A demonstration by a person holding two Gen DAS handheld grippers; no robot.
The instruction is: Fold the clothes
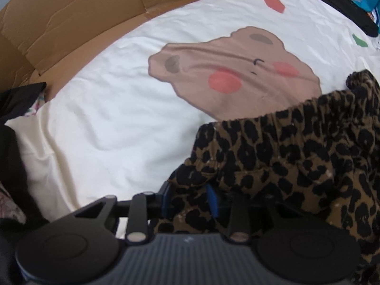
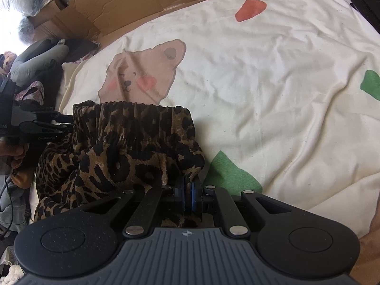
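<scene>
Leopard-print garment (image 2: 133,147) with an elastic waistband is lying bunched on a cream duvet (image 2: 273,95), printed with a bear face (image 2: 142,73) plus red and green patches. The waistband is running across the cloth's top edge, just below the bear print in the right wrist view.

Right gripper (image 2: 189,196) is pinching the garment: blue pads (image 2: 195,196) are pressing together on a fold of leopard fabric at the cloth's right edge, no gap showing.

Left gripper (image 1: 190,201) is sitting at the garment's left side. In the left wrist view the jaws are standing partly spread, blue pads (image 1: 212,199) visible with leopard fabric lying between them (cannot tell if the pads are pressing it, it looks loose). From the right wrist view the same left gripper is reaching in from the left, its tips meeting the waistband corner, a hand (image 2: 14,156) gripping its handle.

Flattened cardboard (image 1: 71,11) is lining the far side of the bed. Dark clothes (image 1: 14,109) are piled at the left edge, and a grey padded item (image 2: 35,59) is lying by the bed's far left corner.
</scene>
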